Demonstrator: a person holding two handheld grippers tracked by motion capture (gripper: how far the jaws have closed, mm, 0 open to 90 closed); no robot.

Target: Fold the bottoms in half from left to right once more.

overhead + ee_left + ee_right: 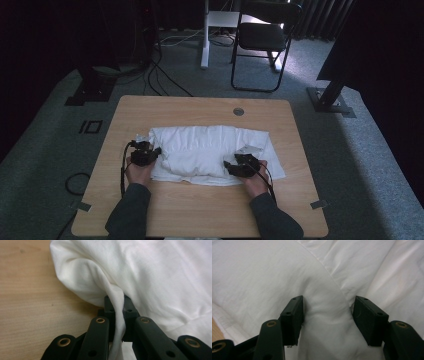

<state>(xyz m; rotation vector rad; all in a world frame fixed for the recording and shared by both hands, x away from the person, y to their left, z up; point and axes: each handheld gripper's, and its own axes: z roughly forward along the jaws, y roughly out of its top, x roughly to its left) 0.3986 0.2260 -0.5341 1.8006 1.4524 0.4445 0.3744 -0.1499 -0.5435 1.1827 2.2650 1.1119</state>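
Note:
A white folded cloth [210, 150] lies across the middle of the wooden table [200, 210]. My left gripper [157, 150] is at the cloth's left edge, shut on a thin fold. In the left gripper view that fold of the cloth [162, 277] runs down between the closed pads of my left gripper [119, 307]. My right gripper [227, 164] rests on the cloth's near right part. In the right gripper view its jaws stand wide apart, and a thick hump of the cloth [262, 270] is bunched between the pads of my right gripper [328, 312], touching both.
A round cable hole [238, 111] sits in the table's far side. Beyond the table stand a black folding chair [262, 35], a white desk leg [205, 40] and black stand bases, with cables on the grey carpet. Bare wood lies in front of the cloth.

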